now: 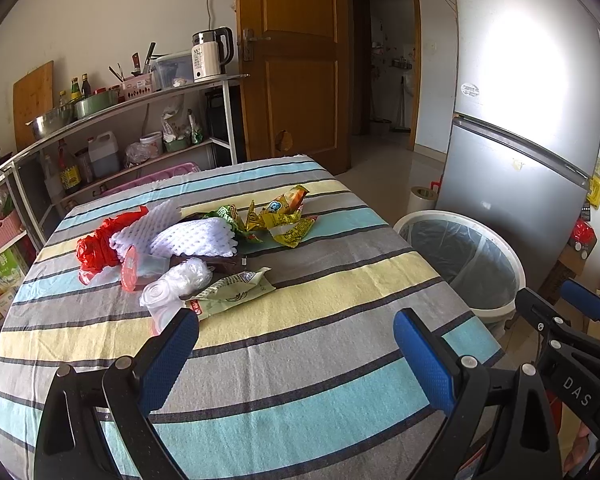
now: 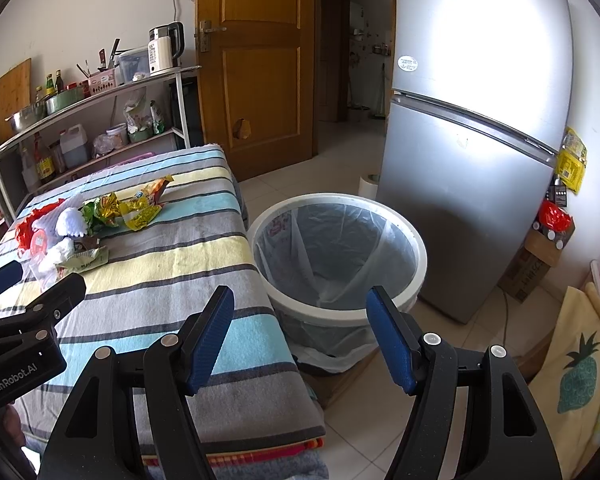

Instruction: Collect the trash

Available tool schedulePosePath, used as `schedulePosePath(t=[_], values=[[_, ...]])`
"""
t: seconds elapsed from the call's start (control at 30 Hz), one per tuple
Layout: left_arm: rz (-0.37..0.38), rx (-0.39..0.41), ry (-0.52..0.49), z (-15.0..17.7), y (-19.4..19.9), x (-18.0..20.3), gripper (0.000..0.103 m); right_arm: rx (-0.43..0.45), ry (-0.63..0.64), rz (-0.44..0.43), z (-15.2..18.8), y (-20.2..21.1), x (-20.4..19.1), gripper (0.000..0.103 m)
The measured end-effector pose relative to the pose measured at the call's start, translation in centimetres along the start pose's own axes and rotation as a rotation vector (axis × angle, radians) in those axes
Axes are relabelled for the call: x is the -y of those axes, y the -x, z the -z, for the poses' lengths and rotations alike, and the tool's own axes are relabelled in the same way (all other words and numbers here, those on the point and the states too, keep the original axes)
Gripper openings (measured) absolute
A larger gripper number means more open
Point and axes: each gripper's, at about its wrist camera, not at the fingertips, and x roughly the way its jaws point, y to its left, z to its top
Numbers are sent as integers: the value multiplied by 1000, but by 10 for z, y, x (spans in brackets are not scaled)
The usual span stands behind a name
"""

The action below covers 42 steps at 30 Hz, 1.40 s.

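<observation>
A pile of trash lies on the striped tablecloth (image 1: 300, 344): a red plastic bag (image 1: 96, 246), white foam netting (image 1: 188, 234), a clear plastic wad (image 1: 176, 284), a pale green wrapper (image 1: 232, 290) and yellow-green snack wrappers (image 1: 284, 216). The pile also shows in the right wrist view (image 2: 88, 224). A white bin (image 2: 340, 256) with a clear liner stands on the floor right of the table. My left gripper (image 1: 296, 344) is open and empty over the table's near part. My right gripper (image 2: 300, 332) is open and empty near the table's right edge, before the bin.
A silver fridge (image 2: 472, 160) stands behind the bin. A metal shelf rack (image 1: 112, 120) with bottles, bowls and a kettle (image 1: 212, 54) runs along the left wall. A wooden door (image 1: 296, 60) is behind the table. A cardboard box (image 2: 536, 256) sits by the fridge.
</observation>
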Motion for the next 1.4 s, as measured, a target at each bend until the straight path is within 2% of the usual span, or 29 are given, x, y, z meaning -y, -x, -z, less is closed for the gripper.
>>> schedulePosePath(t=[1.4], values=[[-5, 2, -1, 2, 2, 0, 99, -1, 6, -1, 0, 2, -1, 69]])
